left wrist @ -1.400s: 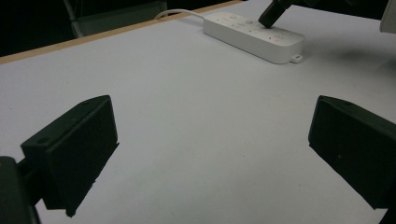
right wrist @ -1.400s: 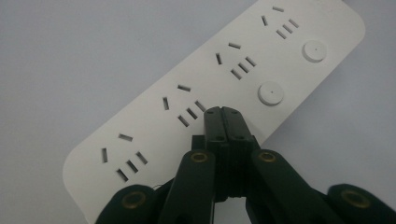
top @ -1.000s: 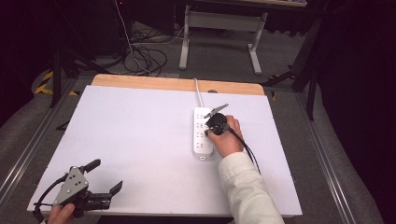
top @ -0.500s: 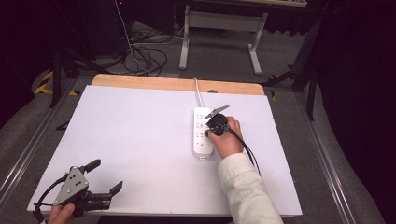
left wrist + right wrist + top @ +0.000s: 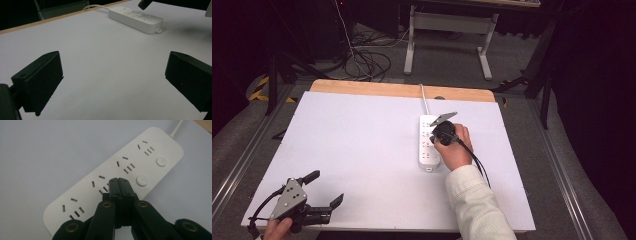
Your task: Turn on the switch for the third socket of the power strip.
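The worktop [image 5: 362,150] is a plain white sheet laid over a wooden board, whose bare wood shows as a strip along the far edge. It stands on a grey carpeted floor [image 5: 592,165]. Beyond the far edge lie loose black cables [image 5: 367,60] and the grey legs of a stand [image 5: 447,40], with the room behind them dark.

A white power strip [image 5: 428,145] lies flat on the worktop, right of centre and nearer the far edge, its long side running from the far edge toward the near one. Its white cord [image 5: 424,97] leaves over the far edge. The right gripper view shows 4 groups of sockets and 2 round buttons on its top face.

The right tongs [image 5: 119,180] are pressed together with nothing between them, their tips over the strip beside one round button; whether they touch it I cannot tell. The person's right hand [image 5: 454,150] holds them, in a pale sleeve.

The left tongs [image 5: 324,187] sit at the near left corner of the worktop, jaws spread wide apart and empty, well away from the strip.
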`<state>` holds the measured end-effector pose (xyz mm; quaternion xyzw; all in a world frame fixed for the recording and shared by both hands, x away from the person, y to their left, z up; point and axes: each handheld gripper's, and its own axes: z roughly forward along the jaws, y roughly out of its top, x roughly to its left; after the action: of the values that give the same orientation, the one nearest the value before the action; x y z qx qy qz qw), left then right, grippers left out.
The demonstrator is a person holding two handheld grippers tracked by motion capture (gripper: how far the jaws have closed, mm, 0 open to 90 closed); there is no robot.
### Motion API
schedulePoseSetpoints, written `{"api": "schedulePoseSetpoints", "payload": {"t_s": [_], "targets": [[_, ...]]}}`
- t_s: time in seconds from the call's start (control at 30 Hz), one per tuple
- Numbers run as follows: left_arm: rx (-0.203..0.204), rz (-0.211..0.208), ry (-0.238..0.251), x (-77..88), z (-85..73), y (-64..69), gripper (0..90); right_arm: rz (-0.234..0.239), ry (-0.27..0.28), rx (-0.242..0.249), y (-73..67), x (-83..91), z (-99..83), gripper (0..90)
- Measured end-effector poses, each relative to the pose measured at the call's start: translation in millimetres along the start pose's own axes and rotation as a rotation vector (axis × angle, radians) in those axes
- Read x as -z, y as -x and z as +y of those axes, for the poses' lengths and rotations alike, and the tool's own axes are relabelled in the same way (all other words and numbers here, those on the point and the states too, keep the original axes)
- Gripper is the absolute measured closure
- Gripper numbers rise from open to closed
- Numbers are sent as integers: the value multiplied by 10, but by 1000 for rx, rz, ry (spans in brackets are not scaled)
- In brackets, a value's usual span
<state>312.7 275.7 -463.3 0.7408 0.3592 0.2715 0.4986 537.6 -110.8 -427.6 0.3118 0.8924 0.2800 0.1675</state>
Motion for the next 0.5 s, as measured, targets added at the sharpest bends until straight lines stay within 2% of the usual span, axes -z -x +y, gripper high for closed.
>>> {"api": "schedulePoseSetpoints", "payload": {"t_s": [0.17, 0.3, 0.5], "targets": [[-1, -1, 0, -1, 1, 0, 17, 16, 16, -1, -5, 71, 4, 900], [1, -4, 0, -4, 1, 3, 18, 27, 63, -13, -6, 194, 15, 900], [1, -4, -1, -7, 2, 4, 18, 33, 82, -14, -19, 286, 33, 900]]}}
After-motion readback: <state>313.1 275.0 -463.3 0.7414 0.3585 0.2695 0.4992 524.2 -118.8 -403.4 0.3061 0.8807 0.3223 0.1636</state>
